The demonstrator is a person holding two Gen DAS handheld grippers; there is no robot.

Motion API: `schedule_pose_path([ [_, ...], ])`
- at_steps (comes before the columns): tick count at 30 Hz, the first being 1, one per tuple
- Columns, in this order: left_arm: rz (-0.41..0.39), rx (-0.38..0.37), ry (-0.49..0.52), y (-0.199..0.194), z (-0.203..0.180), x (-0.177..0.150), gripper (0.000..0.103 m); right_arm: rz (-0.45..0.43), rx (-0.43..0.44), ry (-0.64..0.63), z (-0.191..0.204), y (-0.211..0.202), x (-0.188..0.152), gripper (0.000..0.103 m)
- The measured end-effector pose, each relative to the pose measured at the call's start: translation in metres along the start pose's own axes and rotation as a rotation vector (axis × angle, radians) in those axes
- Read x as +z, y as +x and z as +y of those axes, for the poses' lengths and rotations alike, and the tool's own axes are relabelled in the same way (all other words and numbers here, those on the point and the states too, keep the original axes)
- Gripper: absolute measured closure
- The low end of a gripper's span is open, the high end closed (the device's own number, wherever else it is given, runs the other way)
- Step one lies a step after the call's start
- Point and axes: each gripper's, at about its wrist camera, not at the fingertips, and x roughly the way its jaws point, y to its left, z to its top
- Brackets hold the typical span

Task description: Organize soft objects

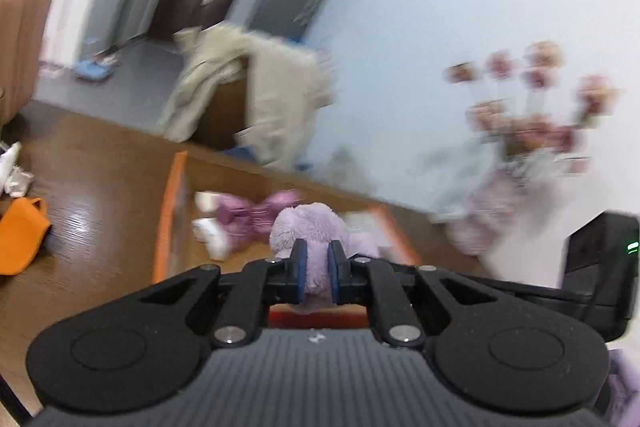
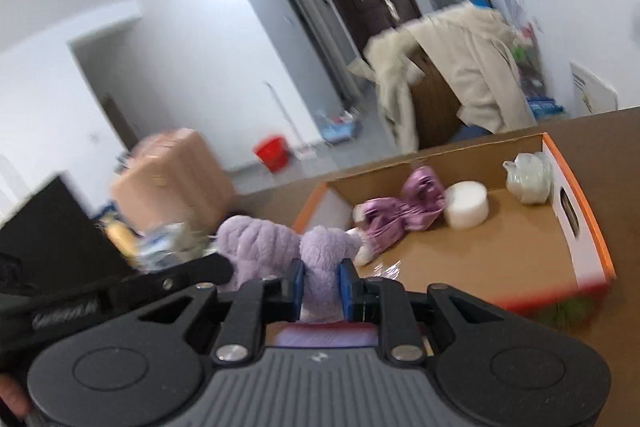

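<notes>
A lilac plush toy (image 1: 308,227) is pinched between the blue pads of my left gripper (image 1: 318,255), which is shut on it. The right wrist view shows the same plush toy (image 2: 324,251), with a second fluffy lobe to its left, and my right gripper (image 2: 322,271) shut on it too. Just beyond lies a low cardboard box (image 2: 576,227) with an orange rim (image 1: 170,211). Inside the box are a shiny pink bundle (image 2: 404,211), a white round pad (image 2: 466,205) and a white bag (image 2: 528,177). Both views are blurred by motion.
The box sits on a brown wooden table (image 1: 100,187). An orange bag (image 1: 20,235) lies on the table at the left. A pink suitcase (image 2: 172,179), a red bucket (image 2: 273,153) and a chair draped with a beige coat (image 2: 452,67) stand behind. Pink flowers (image 1: 532,115) are at the right.
</notes>
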Motion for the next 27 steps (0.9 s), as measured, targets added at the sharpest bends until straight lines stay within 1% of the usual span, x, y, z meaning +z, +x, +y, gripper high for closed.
schedule_pose_path([
  [2,0.062,0.065,0.010,0.034,0.009,0.003,0.091,0.070,-0.031,0.010,-0.008,0.039,0.008,0.085],
  [3,0.083,0.113,0.014,0.047,0.013,0.001,0.091,0.098,-0.040,0.022,-0.013,0.054,0.008,0.085],
  [4,0.102,0.142,0.025,0.056,0.018,-0.002,0.091,0.131,-0.050,0.028,-0.016,0.069,0.006,0.084],
  [6,0.123,0.167,0.047,0.065,0.025,-0.008,0.088,0.186,-0.065,0.028,-0.020,0.089,0.001,0.082],
  [7,0.122,0.174,0.056,0.066,0.028,-0.010,0.083,0.204,-0.055,0.013,-0.018,0.094,-0.002,0.081],
  [8,0.120,0.184,0.059,0.063,0.031,-0.012,0.070,0.216,-0.045,-0.001,-0.017,0.096,-0.006,0.075],
  [9,0.110,0.185,0.060,0.060,0.032,-0.013,0.059,0.217,-0.041,-0.008,-0.015,0.096,-0.008,0.064],
  [11,0.081,0.193,0.054,0.048,0.038,-0.013,0.056,0.201,-0.038,-0.029,-0.013,0.089,-0.007,0.055],
  [13,0.067,0.193,0.047,0.036,0.036,-0.008,0.053,0.159,-0.049,-0.063,-0.009,0.072,-0.002,0.051],
  [15,0.041,0.193,0.057,0.020,0.031,-0.005,0.044,0.100,-0.059,-0.094,-0.005,0.044,0.003,0.048],
  [16,0.026,0.196,0.070,0.010,0.026,-0.004,0.041,0.074,-0.059,-0.109,-0.004,0.030,0.007,0.046],
  [18,-0.007,0.185,0.112,-0.013,0.013,-0.008,0.024,0.010,-0.057,-0.152,0.000,-0.007,0.006,0.034],
  [19,-0.024,0.183,0.141,-0.026,0.006,-0.014,0.021,-0.023,-0.059,-0.176,0.002,-0.026,0.004,0.031],
  [20,-0.038,0.187,0.169,-0.034,-0.002,-0.019,0.017,-0.051,-0.065,-0.206,0.004,-0.046,-0.001,0.027],
  [22,-0.061,0.209,0.218,-0.052,-0.016,-0.034,0.016,-0.093,-0.092,-0.249,0.004,-0.082,-0.013,0.025],
  [23,-0.069,0.212,0.241,-0.062,-0.023,-0.044,0.012,-0.106,-0.104,-0.265,0.004,-0.098,-0.022,0.023],
  [24,-0.072,0.206,0.258,-0.070,-0.029,-0.054,0.009,-0.118,-0.114,-0.278,0.003,-0.115,-0.033,0.023],
  [27,-0.068,0.181,0.279,-0.093,-0.043,-0.087,0.007,-0.135,-0.139,-0.291,-0.005,-0.155,-0.066,0.019],
])
